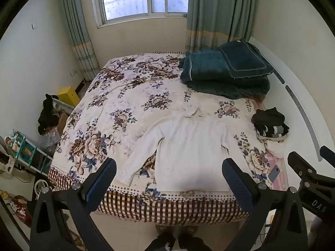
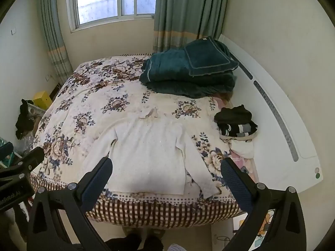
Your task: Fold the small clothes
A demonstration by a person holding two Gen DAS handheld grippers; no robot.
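A white long-sleeved sweater (image 1: 188, 150) (image 2: 146, 150) lies flat on the floral bedspread (image 1: 125, 104) (image 2: 88, 108), collar away from me, hem near the bed's front edge, both sleeves spread outward. My left gripper (image 1: 169, 167) hovers above the hem, open, nothing between its fingers. In the right wrist view my right gripper (image 2: 166, 167) hangs open over the sweater's lower part, also empty. Each view catches the other gripper at its side edge. A small pile of dark and striped clothes (image 1: 270, 123) (image 2: 236, 123) sits at the bed's right side.
A folded teal blanket with a pillow (image 1: 226, 71) (image 2: 188, 71) fills the far right of the bed. A white headboard (image 2: 272, 108) runs along the right. A phone (image 1: 274, 172) lies near the right edge. Clutter, a yellow box (image 1: 68, 96) and shelves stand left.
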